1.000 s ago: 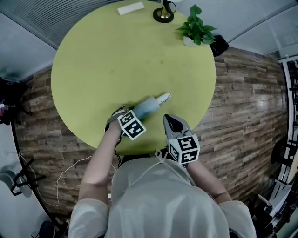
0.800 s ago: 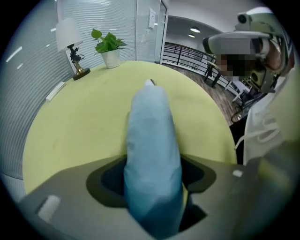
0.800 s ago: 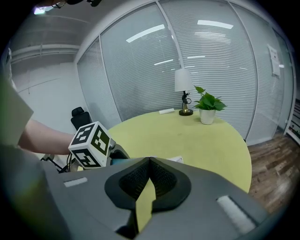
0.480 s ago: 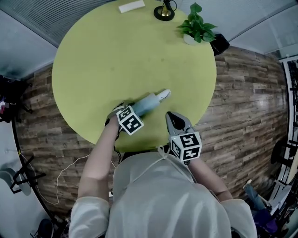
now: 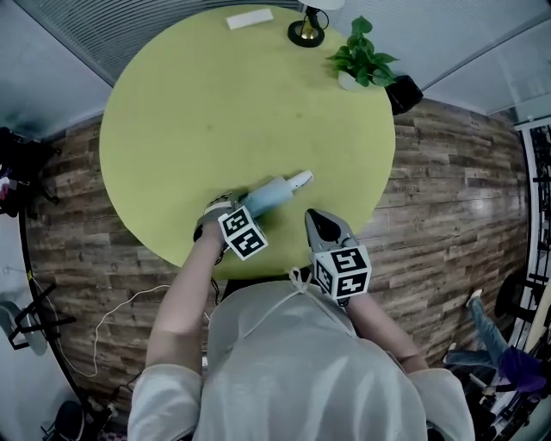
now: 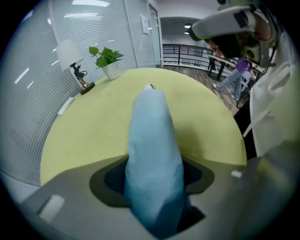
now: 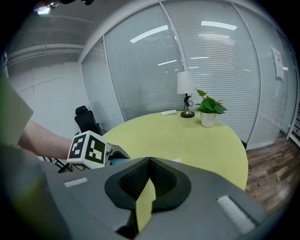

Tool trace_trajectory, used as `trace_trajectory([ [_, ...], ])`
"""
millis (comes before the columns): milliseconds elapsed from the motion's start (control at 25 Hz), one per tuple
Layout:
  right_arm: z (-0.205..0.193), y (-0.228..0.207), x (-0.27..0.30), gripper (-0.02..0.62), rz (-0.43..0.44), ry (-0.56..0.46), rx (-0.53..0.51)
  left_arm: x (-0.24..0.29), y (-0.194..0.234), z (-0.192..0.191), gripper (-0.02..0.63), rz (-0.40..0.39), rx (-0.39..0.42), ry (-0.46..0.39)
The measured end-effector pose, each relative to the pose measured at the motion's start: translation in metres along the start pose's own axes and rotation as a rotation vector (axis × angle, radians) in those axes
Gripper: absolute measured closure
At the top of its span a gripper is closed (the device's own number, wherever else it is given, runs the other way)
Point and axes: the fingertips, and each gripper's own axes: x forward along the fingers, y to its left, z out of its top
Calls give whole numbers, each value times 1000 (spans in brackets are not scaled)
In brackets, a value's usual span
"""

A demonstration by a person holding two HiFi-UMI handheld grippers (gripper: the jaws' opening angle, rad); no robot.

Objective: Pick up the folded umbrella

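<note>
1. Wood-plank floor [image 5: 448, 189] ran under and around the whole scene, w/ glass walls and blinds behind in both gripper views.
2. Round yellow-green table [image 5: 215, 86] filled the upper middle of the head view; you stood at its near edge, pale shirt [image 5: 301, 370] at frame bottom.
3. Your bare left forearm [image 5: 185, 301] reached up from lower left to the table's near rim.
4. Folded umbrella [image 5: 271, 195], pale blue w/ a whitish tip, lay flat on the table near that rim, tip aimed up-right toward the table's far side. Its near end sat under your left gripper [image 5: 231, 207].
5. Left gripper: pointed steeply down, marker cube on top. Its jaws stood wide and had just been closing, w/ the umbrella between them. The left gripper view showed blue fabric filling the gap, and the pads appeared to meet it on both sides.
6. Right gripper [image 5: 314, 217]: hovered near the table's edge, just right of the umbrella and apart from it. Jaws drawn together w/ only a thin slit between them, nothing held.
7. Potted plant [image 5: 362, 59], green leaves in a white pot, sat at the table's far right rim.
8. Small lamp [image 5: 306, 30], round dark-and-brass base, stood just left of the plant.
9. Flat white slab [image 5: 250, 18] lay at the far rim, left of the lamp.
</note>
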Motion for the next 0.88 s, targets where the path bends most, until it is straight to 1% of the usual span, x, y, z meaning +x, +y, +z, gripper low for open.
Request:
trace_trajectory([
  [80, 3, -1, -3, 597, 7, -9, -9, -1, -2, 1, 318, 20, 25, 13],
  [200, 6, -3, -10, 597, 18, -25, -21, -9, -2, 7, 318, 54, 10, -3],
  [280, 9, -6, -16, 597, 22, -36, -27, -19, 0, 14, 318, 80, -29, -32],
  [400, 11, -10, -22, 597, 30, -51, -34, -41, 5, 27, 318, 111, -93, -92],
  [560, 19, -15, -30, 597, 41, -79, -45, -75, 15, 43, 316, 171, -176, -178],
  [640, 24, -16, -33, 597, 48, -92, -54, -93, 20, 50, 316, 196, -236, -230],
  [720, 28, -17, -35, 597, 54, -104, -64, -112, 24, 57, 316, 225, -303, -304],
  [880, 39, -16, -39, 597, 67, -131, -81, -157, 30, 77, 314, 316, -418, -526],
])
